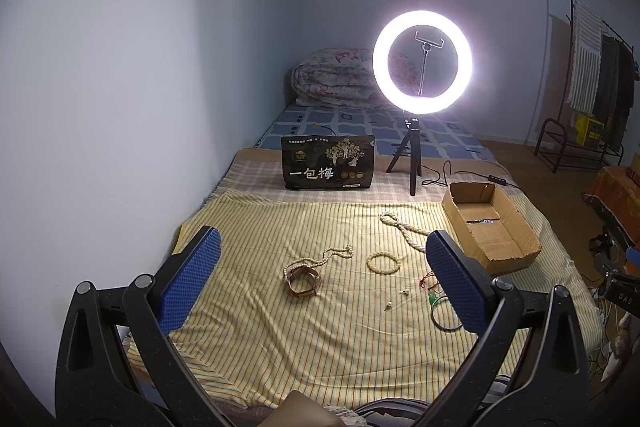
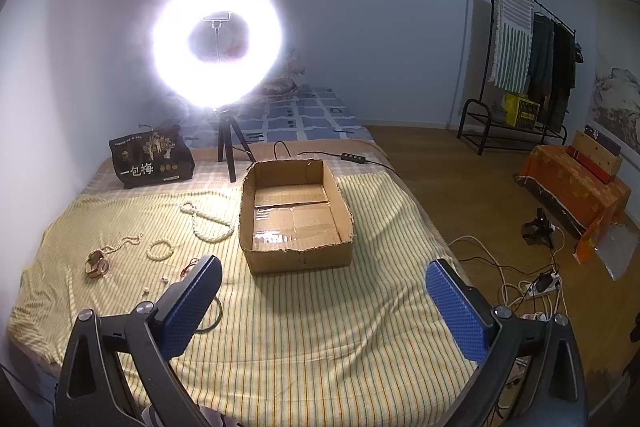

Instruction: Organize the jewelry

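Observation:
Jewelry lies on a yellow striped cloth (image 1: 280, 331). A brown watch (image 1: 303, 281) touches a thin pearl necklace (image 1: 328, 255). A bead bracelet (image 1: 385, 263), a thick twisted pearl rope (image 1: 404, 227), small earrings (image 1: 405, 292), a red-cord green pendant (image 1: 431, 295) and a dark bangle (image 1: 442, 319) lie to the right. An empty open cardboard box (image 2: 296, 215) stands at the cloth's right. My left gripper (image 1: 322, 247) is open and empty above the cloth. My right gripper (image 2: 322, 277) is open and empty in front of the box; the watch (image 2: 97, 263) and bracelet (image 2: 160, 249) lie to its left.
A lit ring light on a tripod (image 1: 422, 63) and a black snack bag (image 1: 327, 163) stand behind the cloth. A folded quilt (image 1: 332, 79) is at the bed's far end. Cables (image 2: 520, 279), a clothes rack (image 2: 528, 59) and an orange-covered table (image 2: 576, 183) are right of the bed.

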`<state>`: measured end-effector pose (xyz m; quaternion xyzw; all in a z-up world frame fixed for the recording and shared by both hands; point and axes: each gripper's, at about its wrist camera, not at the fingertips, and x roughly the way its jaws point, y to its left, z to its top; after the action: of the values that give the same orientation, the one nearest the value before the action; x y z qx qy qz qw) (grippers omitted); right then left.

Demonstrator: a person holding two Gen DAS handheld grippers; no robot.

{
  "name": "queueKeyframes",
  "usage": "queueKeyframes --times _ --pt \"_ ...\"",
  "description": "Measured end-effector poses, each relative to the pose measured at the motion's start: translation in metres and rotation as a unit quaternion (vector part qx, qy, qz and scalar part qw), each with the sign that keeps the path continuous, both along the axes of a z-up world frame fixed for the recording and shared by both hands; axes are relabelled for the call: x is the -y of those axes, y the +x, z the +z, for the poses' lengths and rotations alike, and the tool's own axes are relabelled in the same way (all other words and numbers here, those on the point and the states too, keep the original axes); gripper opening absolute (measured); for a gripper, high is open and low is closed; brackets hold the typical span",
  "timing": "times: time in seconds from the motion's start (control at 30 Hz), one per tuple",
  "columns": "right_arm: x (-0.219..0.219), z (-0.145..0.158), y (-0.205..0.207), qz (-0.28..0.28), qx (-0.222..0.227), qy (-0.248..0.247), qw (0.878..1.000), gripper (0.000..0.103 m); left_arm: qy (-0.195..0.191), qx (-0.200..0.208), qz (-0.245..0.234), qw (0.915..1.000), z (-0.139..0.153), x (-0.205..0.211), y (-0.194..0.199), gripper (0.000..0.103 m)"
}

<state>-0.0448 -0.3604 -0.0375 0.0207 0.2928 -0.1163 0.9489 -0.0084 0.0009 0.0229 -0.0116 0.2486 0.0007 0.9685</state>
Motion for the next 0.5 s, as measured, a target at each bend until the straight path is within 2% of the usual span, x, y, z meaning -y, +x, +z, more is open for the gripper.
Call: queueKeyframes --times 0.5 --pt "-0.0069 -0.0009 0.0023 0.010 -0.005 -0.005 1.000 0.103 0.001 -0.004 -0.002 1.0000 -0.0018 -0.0018 0.0027 0.103"
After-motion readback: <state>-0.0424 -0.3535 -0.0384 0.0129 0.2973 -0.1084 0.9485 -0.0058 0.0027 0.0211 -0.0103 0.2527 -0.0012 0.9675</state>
